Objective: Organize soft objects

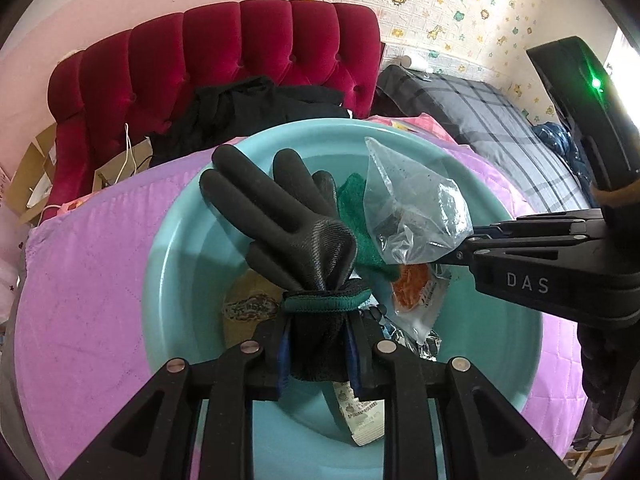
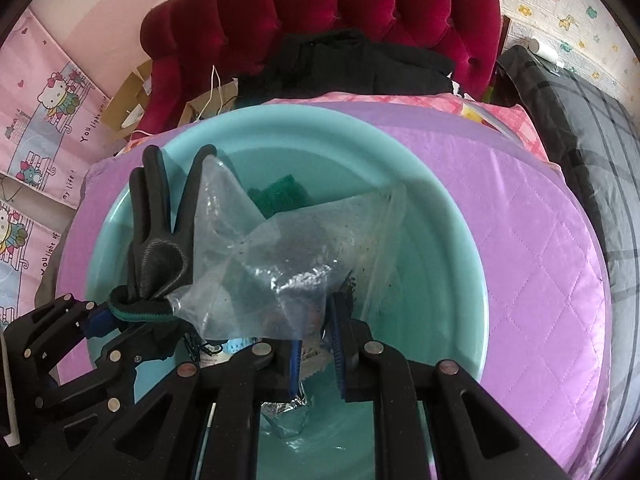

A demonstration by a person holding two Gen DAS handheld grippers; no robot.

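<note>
**soft items held over the teal basin**

left gripper (image 1: 320,344): clamped on the cuff of a black glove (image 1: 288,224), whose fingers stand up over the teal basin (image 1: 168,264); the cuff hold likely keeps the limp glove from folding.

right gripper (image 2: 316,344): pinched on a clear plastic bag (image 2: 288,256), which billows above the basin centre, just beside the glove.

both grippers point steeply down, apparently to drop the items in the basin.

already in the basin: green cloth (image 1: 360,216) toward the far rim, an orange-printed packet (image 1: 412,284), foil wrapper (image 2: 286,412), a paper label (image 1: 360,416).

the basin sits on a purple quilt (image 2: 520,240). around it: red tufted headboard (image 1: 256,52), dark clothing (image 1: 256,112), grey plaid bedding (image 1: 500,120). nothing blocks the drop; the bag partly veils the basin floor.
</note>
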